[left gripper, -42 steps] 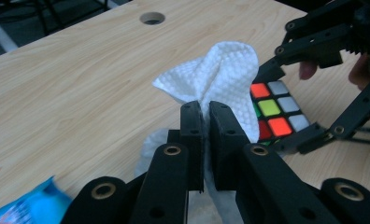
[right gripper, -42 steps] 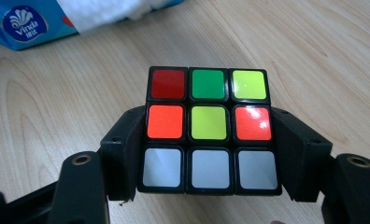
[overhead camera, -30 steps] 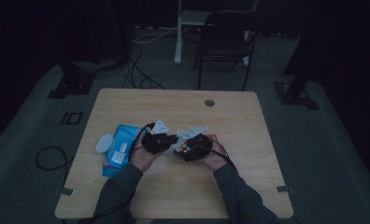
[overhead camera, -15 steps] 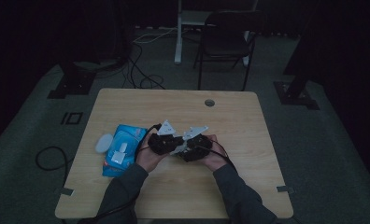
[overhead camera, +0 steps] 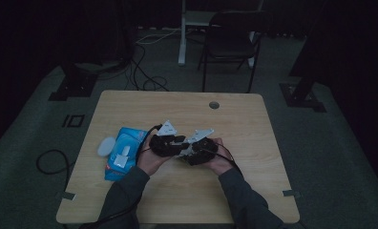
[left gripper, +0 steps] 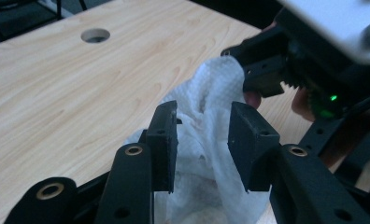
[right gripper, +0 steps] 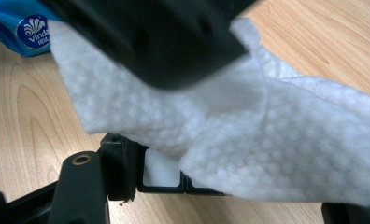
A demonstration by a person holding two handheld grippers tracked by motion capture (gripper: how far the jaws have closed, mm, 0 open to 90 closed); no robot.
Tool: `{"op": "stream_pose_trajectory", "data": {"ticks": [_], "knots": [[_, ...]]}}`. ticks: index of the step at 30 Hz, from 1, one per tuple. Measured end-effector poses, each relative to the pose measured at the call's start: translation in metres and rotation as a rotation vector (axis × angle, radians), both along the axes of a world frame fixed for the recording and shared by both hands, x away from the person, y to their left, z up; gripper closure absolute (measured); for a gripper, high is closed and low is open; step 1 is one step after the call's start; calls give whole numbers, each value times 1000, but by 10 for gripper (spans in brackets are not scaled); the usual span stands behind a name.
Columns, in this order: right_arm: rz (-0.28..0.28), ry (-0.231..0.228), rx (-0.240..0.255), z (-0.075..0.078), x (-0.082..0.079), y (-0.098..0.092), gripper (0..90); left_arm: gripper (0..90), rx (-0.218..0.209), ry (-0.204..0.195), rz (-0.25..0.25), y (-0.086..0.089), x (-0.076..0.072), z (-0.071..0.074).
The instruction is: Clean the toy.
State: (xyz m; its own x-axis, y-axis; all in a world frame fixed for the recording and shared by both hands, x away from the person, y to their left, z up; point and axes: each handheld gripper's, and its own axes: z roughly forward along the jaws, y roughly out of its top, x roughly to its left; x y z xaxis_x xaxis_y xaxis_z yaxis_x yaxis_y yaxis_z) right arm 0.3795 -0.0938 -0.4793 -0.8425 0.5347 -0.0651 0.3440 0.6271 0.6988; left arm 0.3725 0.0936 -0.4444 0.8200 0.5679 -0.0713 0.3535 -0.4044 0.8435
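Observation:
A white textured wipe (left gripper: 206,107) hangs between the two grippers over the middle of the wooden table (overhead camera: 254,124). My left gripper (left gripper: 202,114) has just been opening. Its jaws now stand apart on either side of the wipe's folds, and the pads do not press on it. My right gripper (left gripper: 239,65) is shut on the wipe's upper corner, close in front of the left one. In the right gripper view the wipe (right gripper: 267,135) drapes across its own jaws, with the left gripper's dark body blurred just above. In the high view the left gripper (overhead camera: 180,140) and the right gripper (overhead camera: 187,151) nearly touch.
A blue pack of wipes (overhead camera: 125,152) lies on the table to the left of the hands, and its corner (right gripper: 19,28) shows in the right gripper view. A white oval lid (overhead camera: 106,145) sits beside it. A cable hole (overhead camera: 214,104) is near the far edge. A chair (overhead camera: 235,43) stands beyond.
The left gripper has edged a little to the right, closer to the right gripper. The right hand has stayed where it was.

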Motion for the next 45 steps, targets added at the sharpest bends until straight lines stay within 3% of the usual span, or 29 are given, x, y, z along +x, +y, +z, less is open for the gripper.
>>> {"op": "stream_pose_trajectory", "data": {"ticks": [3,6,10,16,23,25,32,39,45], "knots": [[0,-3,1,0,0,0,341,661,-20,-9,21,5,1,4],[3,-5,1,0,0,0,342,712,-5,-13,49,7,5,3],[4,-3,4,0,0,2,342,736,18,7,47,6,7,-4],[-3,0,2,0,0,2,341,656,33,19,0,-1,4,-7],[-6,0,1,1,0,1,341,604,75,27,2,-5,5,-12],[-6,3,2,0,0,2,342,656,115,12,5,-6,4,-14],[5,-1,-7,-1,-1,3,342,850,137,3,9,-4,4,-14],[29,-9,-9,0,-2,3,342,877,143,-5,62,0,7,-13],[37,-10,-16,0,-2,5,342,876,138,-10,22,-7,4,-14]]}}
